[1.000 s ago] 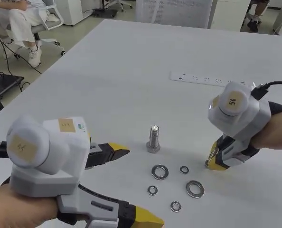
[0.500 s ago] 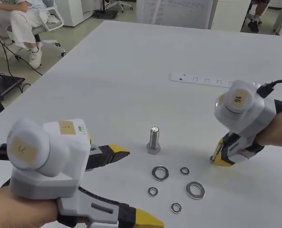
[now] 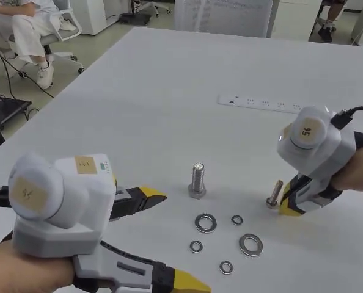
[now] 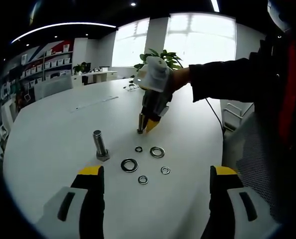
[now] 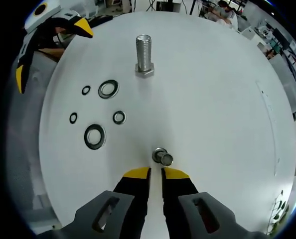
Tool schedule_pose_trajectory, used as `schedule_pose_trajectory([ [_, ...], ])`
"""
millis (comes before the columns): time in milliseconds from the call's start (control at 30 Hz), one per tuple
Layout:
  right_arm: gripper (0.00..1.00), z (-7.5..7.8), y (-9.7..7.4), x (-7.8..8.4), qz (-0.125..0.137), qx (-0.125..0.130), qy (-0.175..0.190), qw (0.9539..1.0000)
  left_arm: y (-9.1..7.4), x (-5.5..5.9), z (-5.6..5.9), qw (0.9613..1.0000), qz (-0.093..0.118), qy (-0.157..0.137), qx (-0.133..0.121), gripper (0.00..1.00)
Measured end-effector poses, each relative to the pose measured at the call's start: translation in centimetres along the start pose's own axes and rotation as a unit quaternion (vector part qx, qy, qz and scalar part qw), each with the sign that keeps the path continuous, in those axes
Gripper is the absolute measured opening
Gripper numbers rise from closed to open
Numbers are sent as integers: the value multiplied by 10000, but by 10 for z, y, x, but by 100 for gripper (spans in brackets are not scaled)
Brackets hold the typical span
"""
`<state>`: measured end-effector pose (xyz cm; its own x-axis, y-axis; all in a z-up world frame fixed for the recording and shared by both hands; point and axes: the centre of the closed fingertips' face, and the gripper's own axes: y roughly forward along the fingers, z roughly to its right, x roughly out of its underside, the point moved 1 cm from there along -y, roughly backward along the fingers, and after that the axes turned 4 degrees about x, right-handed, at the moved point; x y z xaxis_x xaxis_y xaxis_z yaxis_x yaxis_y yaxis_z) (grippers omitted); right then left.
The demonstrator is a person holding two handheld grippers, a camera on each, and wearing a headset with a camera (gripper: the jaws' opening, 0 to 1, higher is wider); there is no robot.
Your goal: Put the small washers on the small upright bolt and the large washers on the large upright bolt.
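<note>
The right hand-held gripper point(image 5: 156, 173) has its yellow-tipped jaws pressed almost together, with a thin slit between them and nothing in it. Its tips point down at the table point(image 3: 139, 91), just beside the small bolt point(image 5: 162, 157). That bolt stands on its head with the thread up, directly in front of the tips. I cannot tell whether they touch it. In the head view this hand-held gripper point(image 3: 289, 207) is at the right, with the small bolt point(image 3: 274, 193) at its left side.

The left hand-held gripper point(image 4: 156, 172) is spread wide and holds nothing. In the head view it point(image 3: 172, 238) sits low at the left, its tips pointing toward the washers.

The large bolt point(image 3: 197, 180) stands upright on its hexagonal head, well apart from the small bolt and nearer the left hand-held gripper. From the right gripper view the large bolt point(image 5: 144, 54) is far out ahead.

Five washers lie flat on the table, between the two hand-held grippers and on the near side of the two bolts. None touches another or either bolt.
- One large washer point(image 3: 206, 222) lies near the foot of the large bolt.
- The other large washer point(image 3: 250, 244) lies further right.
- A small washer point(image 3: 237, 219) sits between the first large washer and the small bolt.
- A second small washer point(image 3: 196, 246) is below the first large washer.
- A third small washer point(image 3: 226, 267) is nearest the person.

Further back on the table lies a white power strip point(image 3: 261, 102). Beyond the table's far left corner a person sits on an office chair point(image 3: 62, 27).
</note>
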<state>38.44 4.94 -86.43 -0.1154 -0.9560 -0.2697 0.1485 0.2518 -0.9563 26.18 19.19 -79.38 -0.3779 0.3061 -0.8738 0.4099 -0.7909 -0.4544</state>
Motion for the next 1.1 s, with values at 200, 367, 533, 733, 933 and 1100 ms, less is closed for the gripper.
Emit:
schedule_pose_trajectory([
  [200,11,2,-4,3,-10,40,38,10000,0,-1,0,10000,11,6,0,87],
  [367,12,4,-5,5,35,89,74,9999,0,-1,1,10000,11,13,-4,87],
  [533,13,3,-8,7,61,141,93,9998,0,-1,2,10000,13,19,-3,87],
  [733,17,2,-10,12,68,148,134,9998,0,0,3,10000,25,28,-8,87],
  [933,20,-2,-13,14,54,165,163,9997,0,1,4,10000,31,42,-2,87],
  [1100,23,-5,-16,15,56,169,195,9997,0,0,4,10000,53,60,3,88],
])
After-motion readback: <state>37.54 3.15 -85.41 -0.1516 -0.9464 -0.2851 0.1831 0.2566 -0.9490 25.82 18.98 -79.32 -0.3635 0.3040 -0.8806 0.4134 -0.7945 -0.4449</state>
